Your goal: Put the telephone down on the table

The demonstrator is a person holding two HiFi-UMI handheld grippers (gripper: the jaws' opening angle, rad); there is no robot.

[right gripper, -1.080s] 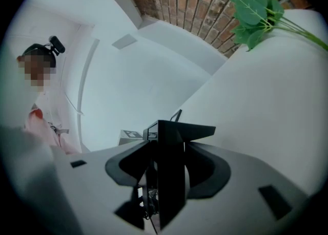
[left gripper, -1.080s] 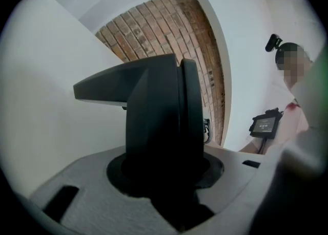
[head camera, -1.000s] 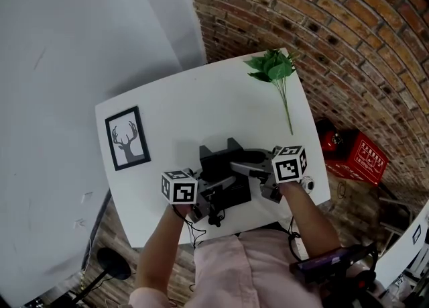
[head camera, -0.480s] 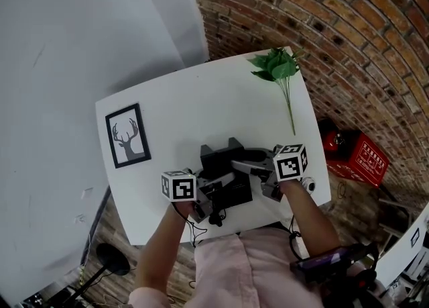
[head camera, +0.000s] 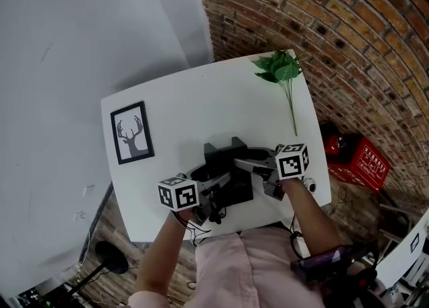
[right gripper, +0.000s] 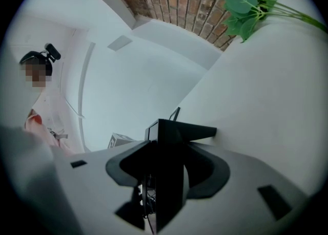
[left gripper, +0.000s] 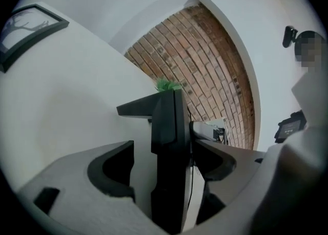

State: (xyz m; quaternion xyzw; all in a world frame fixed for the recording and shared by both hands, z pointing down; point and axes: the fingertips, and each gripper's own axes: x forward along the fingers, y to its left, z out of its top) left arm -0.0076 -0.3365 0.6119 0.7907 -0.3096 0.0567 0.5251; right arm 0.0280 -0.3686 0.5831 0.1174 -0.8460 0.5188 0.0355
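Two grippers meet at the telephone (head camera: pixel 221 158). The left gripper (left gripper: pixel 164 147) is opening, its pads slack around the black edge between them. The right gripper (right gripper: pixel 169 149) pinches the opposite side, likely to steady it. Beneath the telephone, the table (head camera: pixel 188 105) seemingly already bears it.

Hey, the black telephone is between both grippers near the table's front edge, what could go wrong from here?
1. The left hand-held gripper has its jaws opening around the telephone while the right hand-held gripper grips it; if it isn't flat, it might tilt.
2. It sits near the front edge of the table with a cord beside it; a snag could drag it off.
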